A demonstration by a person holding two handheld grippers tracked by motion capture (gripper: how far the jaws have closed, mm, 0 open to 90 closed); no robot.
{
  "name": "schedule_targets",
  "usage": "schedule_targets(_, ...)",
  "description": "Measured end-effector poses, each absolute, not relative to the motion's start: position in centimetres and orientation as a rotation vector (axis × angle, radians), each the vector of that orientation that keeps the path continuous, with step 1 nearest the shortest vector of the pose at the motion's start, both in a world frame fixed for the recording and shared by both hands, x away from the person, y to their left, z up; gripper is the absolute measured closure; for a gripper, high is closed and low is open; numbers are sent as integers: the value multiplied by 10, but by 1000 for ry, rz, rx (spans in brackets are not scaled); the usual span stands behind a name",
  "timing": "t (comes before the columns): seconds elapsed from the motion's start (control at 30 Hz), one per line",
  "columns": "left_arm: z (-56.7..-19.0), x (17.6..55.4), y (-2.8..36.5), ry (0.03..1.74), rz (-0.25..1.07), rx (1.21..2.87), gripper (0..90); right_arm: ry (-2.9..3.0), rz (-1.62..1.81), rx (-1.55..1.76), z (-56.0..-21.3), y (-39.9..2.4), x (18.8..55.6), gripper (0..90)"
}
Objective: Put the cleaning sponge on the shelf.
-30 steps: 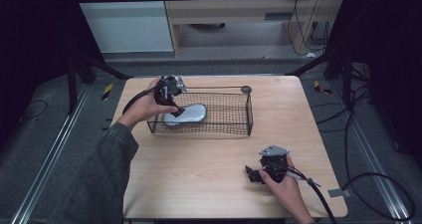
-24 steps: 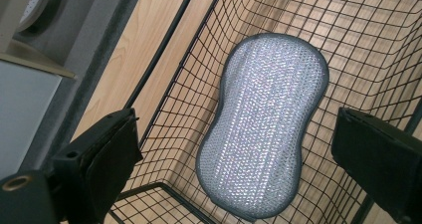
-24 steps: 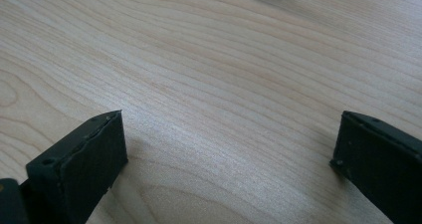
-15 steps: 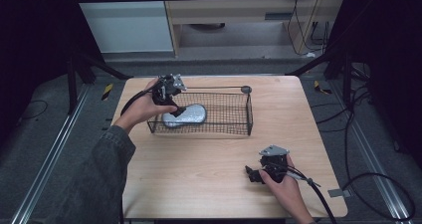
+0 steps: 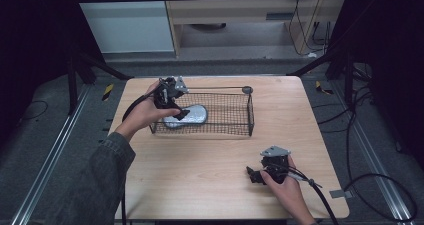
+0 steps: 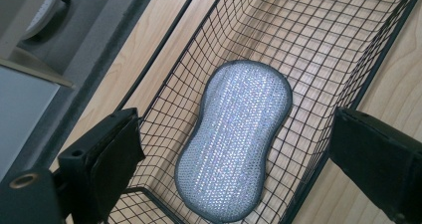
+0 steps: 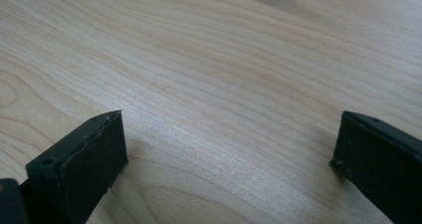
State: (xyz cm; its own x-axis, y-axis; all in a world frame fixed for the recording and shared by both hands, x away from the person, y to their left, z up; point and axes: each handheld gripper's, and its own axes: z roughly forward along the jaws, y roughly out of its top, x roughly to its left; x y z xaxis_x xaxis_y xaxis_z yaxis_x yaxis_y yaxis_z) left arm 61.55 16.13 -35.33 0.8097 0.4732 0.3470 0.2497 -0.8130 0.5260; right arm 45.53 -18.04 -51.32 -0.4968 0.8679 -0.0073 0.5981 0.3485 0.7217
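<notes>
Wood worktop [image 5: 210, 160] | L gripper [image 6: 234, 149] fingers apart over sponge [image 6: 234, 139] in basket [image 5: 248, 116], 11 o'clock | R gripper [image 5: 257, 175] fingers apart, empty, 5 o'clock | risk: fingers snag wire mesh, prob. drag basket.

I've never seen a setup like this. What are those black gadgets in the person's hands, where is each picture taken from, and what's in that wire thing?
No robot here: a person holds a hand-operated two-jaw tool in each hand. The high view looks down on a wooden table. The left tool hangs over a black wire basket; the right tool sits low over bare wood. The other two pictures come from cameras riding on the tools, looking along their black jaws. In the basket lies a silvery scrubbing pad. Both tools are open and hold nothing.
</notes>
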Motion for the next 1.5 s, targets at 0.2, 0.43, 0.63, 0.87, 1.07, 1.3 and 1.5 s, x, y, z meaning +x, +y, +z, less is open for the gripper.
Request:
schedule_targets(0.2, -353, 603, 158, 599, 633, 2489, 62, 2226, 944, 1285, -513, -180, 455, 6)
schedule_targets(0.43, -349, 583, 157, 648, 629, 2423, 54, 2226, 946, 1286, -513, -180, 455, 6)
schedule_targets(0.63, -352, 558, 163, 711, 629, 2369, 47, 2223, 945, 1289, -513, -180, 455, 6)
schedule_targets(0.87, -361, 531, 176, 749, 655, 2348, 45, 2223, 945, 1290, -513, -180, 455, 6)
schedule_targets(1.07, -373, 508, 188, 770, 665, 2327, 42, 2223, 945, 1290, -513, -180, 455, 6)
schedule_targets(1.3, -396, 491, 201, 822, 628, 2310, 44, 2222, 945, 1290, -513, -180, 455, 6)
schedule_targets(1.5, -421, 482, 216, 901, 595, 2270, 47, 2222, 944, 1293, -513, -180, 455, 6)
